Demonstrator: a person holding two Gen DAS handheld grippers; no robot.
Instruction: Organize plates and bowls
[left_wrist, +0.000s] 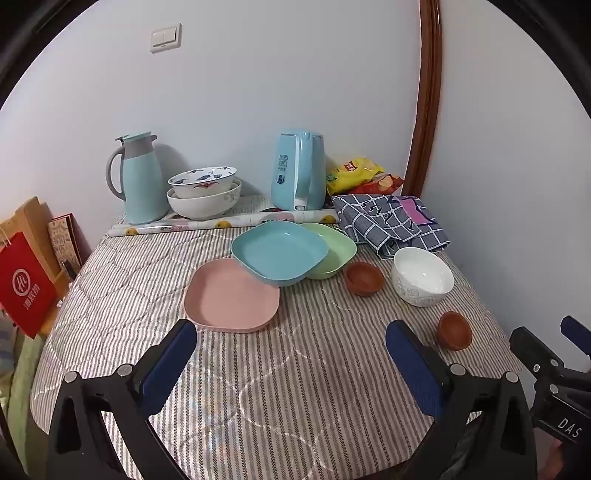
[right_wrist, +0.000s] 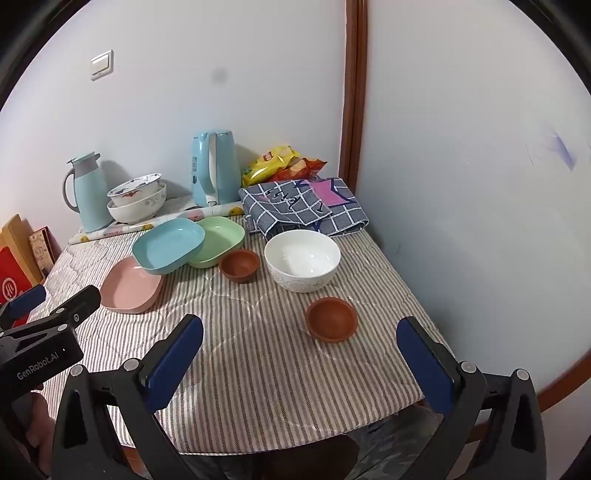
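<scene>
On the striped tablecloth (left_wrist: 147, 288) lie three square plates: a pink plate (left_wrist: 231, 297) (right_wrist: 127, 288), a blue plate (left_wrist: 279, 254) (right_wrist: 168, 245) leaning on it, and a green plate (left_wrist: 336, 247) (right_wrist: 221, 236) behind. A white bowl (left_wrist: 423, 275) (right_wrist: 303, 258) and two small brown bowls (left_wrist: 364, 277) (left_wrist: 455, 329) (right_wrist: 239, 264) (right_wrist: 331, 318) sit to the right. My left gripper (left_wrist: 291, 341) hovers open, empty, just short of the pink plate. My right gripper (right_wrist: 300, 338) is open and empty, close to the nearer brown bowl.
At the back stand a light-blue thermos jug (left_wrist: 142, 177), two stacked patterned bowls (left_wrist: 203, 192), a blue kettle (left_wrist: 299, 170), snack bags (left_wrist: 354, 173) and a folded checked cloth (left_wrist: 391, 225). Walls close in behind and to the right. Bags (left_wrist: 26, 280) stand left of the table.
</scene>
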